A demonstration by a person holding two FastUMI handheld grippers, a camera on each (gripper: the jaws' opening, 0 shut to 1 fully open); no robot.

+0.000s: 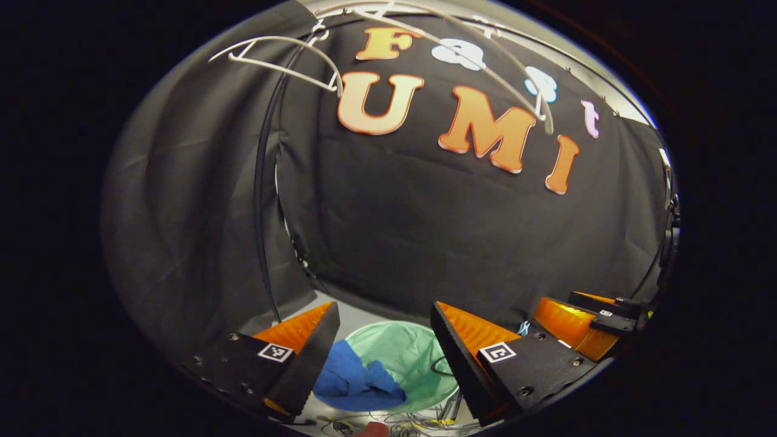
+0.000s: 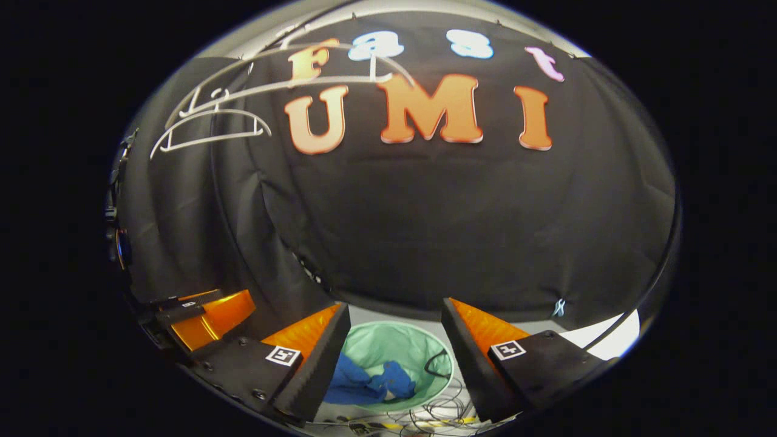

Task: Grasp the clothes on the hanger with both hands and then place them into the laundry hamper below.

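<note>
Below my two grippers, the pale green laundry hamper [image 1: 413, 355] holds the blue clothes [image 1: 355, 379], with bare white hangers [image 1: 285, 57] overhead. My left gripper [image 1: 383, 340] and right gripper [image 2: 394, 340] both stand with fingers apart, holding nothing. The left gripper view catches my right gripper's orange side; the right gripper view adds cables [image 2: 425, 409] on the floor.

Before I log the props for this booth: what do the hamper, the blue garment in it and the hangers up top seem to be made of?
Hamper: thin pale-green fabric, matte, softly creased, probably a pop-up type. Blue garment: soft cloth, crumpled into folds, no sheen. Hangers: smooth white, thin bars, likely plastic, possibly coated wire.
</note>
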